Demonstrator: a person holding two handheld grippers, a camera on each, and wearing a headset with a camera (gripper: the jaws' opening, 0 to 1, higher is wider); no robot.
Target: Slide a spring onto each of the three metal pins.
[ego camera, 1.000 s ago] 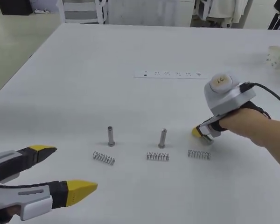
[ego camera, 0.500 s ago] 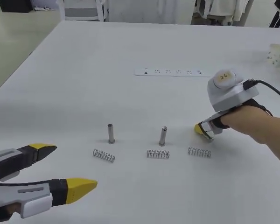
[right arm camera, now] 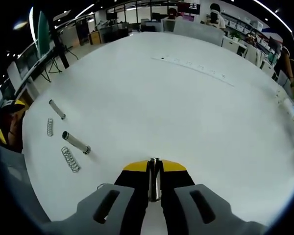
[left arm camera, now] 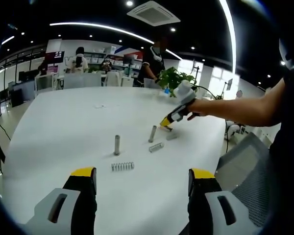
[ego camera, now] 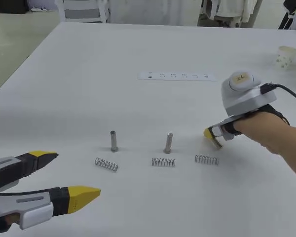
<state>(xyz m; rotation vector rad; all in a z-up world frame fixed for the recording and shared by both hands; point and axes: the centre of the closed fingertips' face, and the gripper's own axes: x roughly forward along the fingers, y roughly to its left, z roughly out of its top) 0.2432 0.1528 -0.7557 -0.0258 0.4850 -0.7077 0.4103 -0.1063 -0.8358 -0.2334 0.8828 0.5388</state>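
Two metal pins stand upright on the white table, the left pin (ego camera: 114, 141) (left arm camera: 116, 145) and the middle pin (ego camera: 168, 142) (left arm camera: 152, 133). Three springs lie in front of them: left spring (ego camera: 106, 164), middle spring (ego camera: 164, 162), right spring (ego camera: 206, 160). My right gripper (ego camera: 212, 137) (right arm camera: 154, 169) is shut on a third pin (right arm camera: 154, 180), just above the table behind the right spring. At the near left my left gripper (ego camera: 69, 175) (left arm camera: 142, 174) hangs open, holding nothing, short of the left spring (left arm camera: 122, 166).
A white power strip (ego camera: 175, 76) (right arm camera: 193, 66) lies flat farther back on the table. A paper cup (ego camera: 285, 57) stands at the far right. Chairs and people are beyond the table's far edge.
My right gripper has risen slightly off the table with the pin in it. The left gripper has hardly moved; the head view has shifted a little.
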